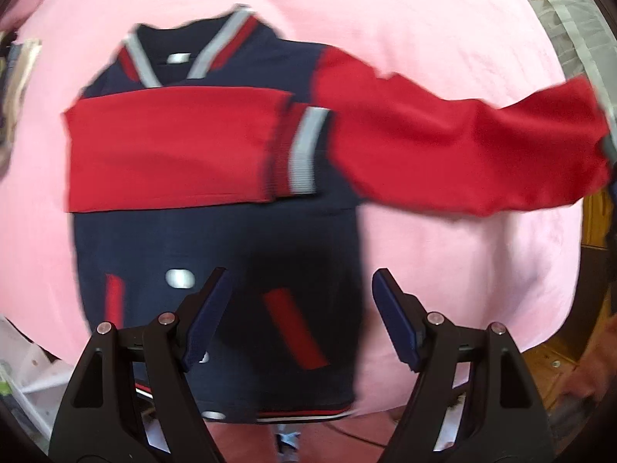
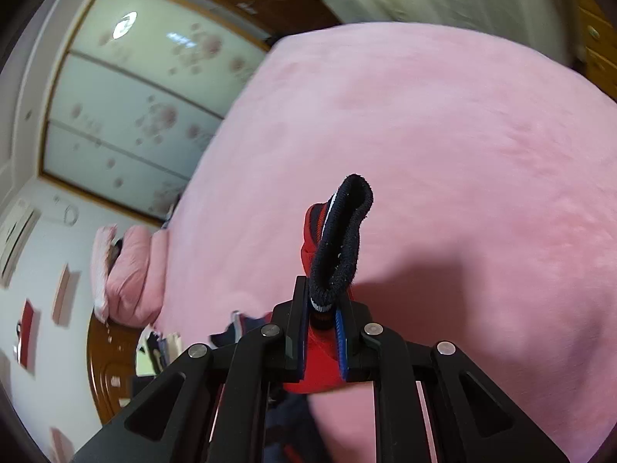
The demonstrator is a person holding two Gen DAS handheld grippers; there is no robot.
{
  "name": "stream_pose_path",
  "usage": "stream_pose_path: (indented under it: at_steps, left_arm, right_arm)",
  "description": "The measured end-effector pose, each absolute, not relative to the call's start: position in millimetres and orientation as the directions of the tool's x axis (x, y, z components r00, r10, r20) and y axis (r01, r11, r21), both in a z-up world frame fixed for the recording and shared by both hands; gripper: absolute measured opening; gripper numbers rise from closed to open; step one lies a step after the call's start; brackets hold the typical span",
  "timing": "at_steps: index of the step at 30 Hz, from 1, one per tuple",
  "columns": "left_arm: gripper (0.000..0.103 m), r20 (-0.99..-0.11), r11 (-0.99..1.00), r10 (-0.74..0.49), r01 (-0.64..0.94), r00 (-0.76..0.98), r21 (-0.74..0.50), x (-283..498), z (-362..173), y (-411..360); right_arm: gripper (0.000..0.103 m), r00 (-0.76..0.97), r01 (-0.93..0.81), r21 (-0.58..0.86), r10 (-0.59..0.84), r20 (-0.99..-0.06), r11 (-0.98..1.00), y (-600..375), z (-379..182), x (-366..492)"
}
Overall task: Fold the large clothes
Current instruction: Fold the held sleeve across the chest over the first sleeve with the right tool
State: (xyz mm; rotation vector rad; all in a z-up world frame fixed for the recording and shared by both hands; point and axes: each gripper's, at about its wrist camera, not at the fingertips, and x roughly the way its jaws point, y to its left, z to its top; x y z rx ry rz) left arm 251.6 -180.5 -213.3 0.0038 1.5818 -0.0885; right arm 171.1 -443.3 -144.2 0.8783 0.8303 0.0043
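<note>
The right claw is sitting nearest the lens, clamping tight on the dark ribbed cuff of a red sleeve, with the cuff bunching up past its blue pads. The left claw is hanging wide and empty, pointing down over the lower part of the jacket without touching it.

The jacket, navy with red sleeves, is lying face up and flat on the pink bed, collar away from the left camera and hem nearest it. One sleeve is already lying folded across the chest, its striped cuff reaching the far side of the body. The other sleeve is stretching out sideways off the body toward the frame edge, where the right claw is gripping its end; whether it is clearing the bed there is hard to tell.

So the folding is looking roughly a third done: one sleeve is in, the second is being handled, and it probably needs laying across the first. After that the body is likely needing folding hem to collar.

Beyond the bed, a pink pillow and patterned wardrobe doors are showing.
</note>
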Motion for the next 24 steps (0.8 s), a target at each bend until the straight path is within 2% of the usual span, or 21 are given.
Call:
stream_pose_path:
  at_steps: [6, 12, 19, 24]
  left_arm:
    - [0.073, -0.996, 0.998, -0.066, 0.022, 0.068, -0.065, 235, -195, -99]
    - [0.073, -0.994, 0.999, -0.049, -0.010, 0.102, -0.051, 226, -189, -10]
    - [0.073, -0.991, 0.997, -0.036, -0.065, 0.132, -0.045, 207, -190, 90]
    - [0.073, -0.989, 0.995, -0.038, -0.086, 0.142, -0.051, 209, -199, 123]
  right_arm:
    - [0.012, 0.727, 0.168, 0.688, 0.382, -0.570, 0.706, -342, -98, 189]
    - [0.012, 0.718, 0.067, 0.662, 0.425, -0.551, 0.746, -215, -74, 204]
    - [0.012, 0.620, 0.033, 0.572, 0.431, -0.655, 0.820, -75, -88, 209]
    - [0.012, 0.531, 0.035, 0.435, 0.352, -0.771, 0.900, 18, -138, 217]
